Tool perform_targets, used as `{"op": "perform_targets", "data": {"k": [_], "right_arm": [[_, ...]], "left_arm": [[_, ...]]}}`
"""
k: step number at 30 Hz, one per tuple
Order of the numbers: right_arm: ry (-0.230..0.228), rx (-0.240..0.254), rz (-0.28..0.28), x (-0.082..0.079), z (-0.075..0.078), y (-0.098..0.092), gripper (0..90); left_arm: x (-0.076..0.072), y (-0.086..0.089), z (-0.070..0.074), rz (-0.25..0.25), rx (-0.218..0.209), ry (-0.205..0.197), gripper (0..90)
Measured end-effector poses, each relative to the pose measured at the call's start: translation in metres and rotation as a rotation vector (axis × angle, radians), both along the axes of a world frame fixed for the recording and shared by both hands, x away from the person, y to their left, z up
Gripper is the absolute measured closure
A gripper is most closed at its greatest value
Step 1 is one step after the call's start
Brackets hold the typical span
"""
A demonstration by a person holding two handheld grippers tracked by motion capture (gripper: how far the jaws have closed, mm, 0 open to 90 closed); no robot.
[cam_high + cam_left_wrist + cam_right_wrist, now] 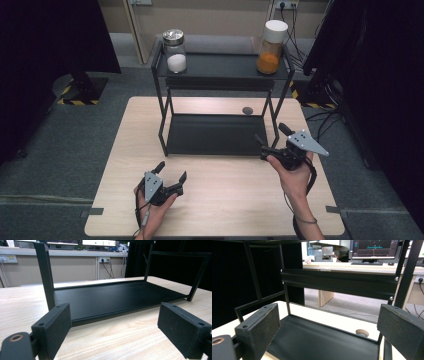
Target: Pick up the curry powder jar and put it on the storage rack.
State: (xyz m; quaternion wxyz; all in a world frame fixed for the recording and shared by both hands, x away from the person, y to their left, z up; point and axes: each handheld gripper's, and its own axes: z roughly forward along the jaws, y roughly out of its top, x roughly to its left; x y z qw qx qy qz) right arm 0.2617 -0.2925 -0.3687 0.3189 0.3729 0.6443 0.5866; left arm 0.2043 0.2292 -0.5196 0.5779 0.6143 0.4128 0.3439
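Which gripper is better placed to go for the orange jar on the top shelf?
Right. The right gripper is open, beside the rack's right post, on the same side as the orange jar. The left gripper, also open, sits lower and further left on the table.

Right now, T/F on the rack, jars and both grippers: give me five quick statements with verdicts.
1. Both jars stand on the rack's top shelf. True: the jar of white powder is at its left end, the jar of orange powder at its right end.
2. The rack's bottom shelf holds a jar. False: it is bare.
3. The left gripper is open. True: its jaws stand wide apart over the table, holding nothing.
4. The right gripper is clamped on the rack's front right leg. False: it is open and grips nothing, close beside that corner.
5. The orange jar has a silver lid. False: its lid is white.
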Motion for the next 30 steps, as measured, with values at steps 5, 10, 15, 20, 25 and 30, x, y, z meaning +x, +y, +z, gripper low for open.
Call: {"op": "perform_targets", "data": {"k": [5, 10, 15, 20, 25, 30], "right_arm": [[0.012, -0.012, 0.007, -0.002, -0.006, 0.000, 5.0], [0.029, -0.016, 0.010, -0.006, -0.013, 0.000, 5.1], [0.036, -0.010, 0.011, -0.010, -0.020, 0.000, 5.1], [0.048, -0.009, 0.013, -0.012, -0.029, -0.001, 5.1], [0.052, 0.000, 0.010, -0.014, -0.035, -0.002, 5.1], [0.062, 0.005, 0.007, -0.013, -0.039, -0.004, 5.1]], "left_arm": [[0.000, 0.000, 0.000, 0.001, -0.001, 0.001, 11.4], [0.000, 0.000, 0.000, 0.000, -0.001, 0.000, 11.4], [0.000, 0.000, 0.000, 0.000, -0.001, 0.000, 11.4], [0.000, 0.000, 0.000, -0.001, 0.000, -0.001, 11.4], [0.000, 0.000, 0.000, -0.001, 0.000, 0.000, 11.4], [0.000, -0.001, 0.000, 0.000, 0.001, -0.001, 11.4]]}}
